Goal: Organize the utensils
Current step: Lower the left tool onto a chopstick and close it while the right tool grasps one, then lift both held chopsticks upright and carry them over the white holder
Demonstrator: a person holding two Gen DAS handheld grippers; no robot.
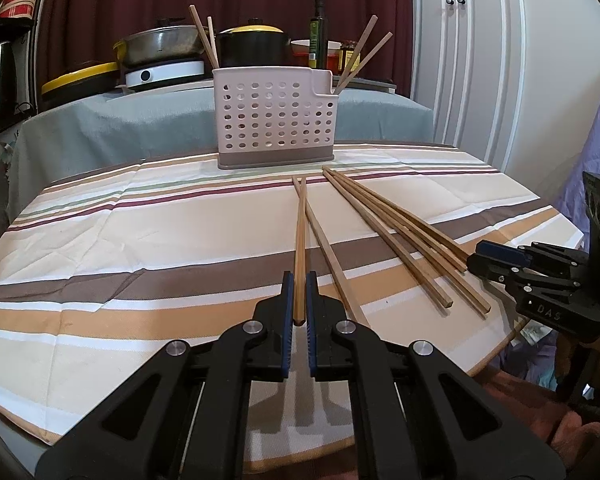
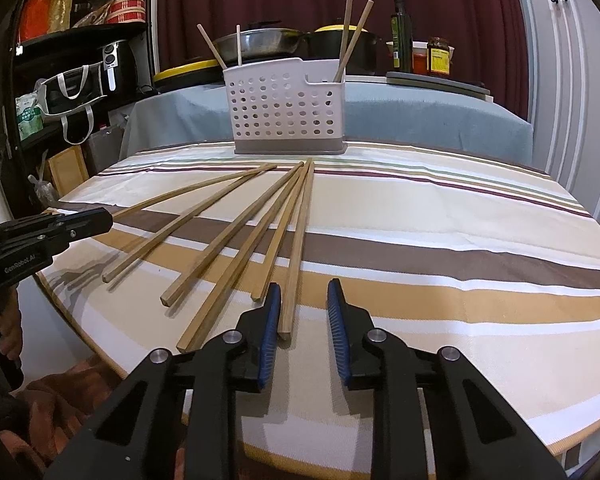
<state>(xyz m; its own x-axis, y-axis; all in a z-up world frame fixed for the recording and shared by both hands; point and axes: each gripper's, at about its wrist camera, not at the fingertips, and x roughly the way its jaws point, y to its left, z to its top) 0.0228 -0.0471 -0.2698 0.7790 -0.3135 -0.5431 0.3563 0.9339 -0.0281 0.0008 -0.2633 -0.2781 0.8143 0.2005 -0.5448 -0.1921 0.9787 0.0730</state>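
A round table under a striped cloth stands before a counter draped in grey, with pots and bottles on it. A perforated white utensil caddy stands at the table's far edge, chopsticks leaning in both end compartments. The left gripper is closed on the near end of one wooden chopstick. Five loose chopsticks lie fanned on the cloth. The right gripper has its jaws apart, with the rightmost chopstick's end beside its left finger.
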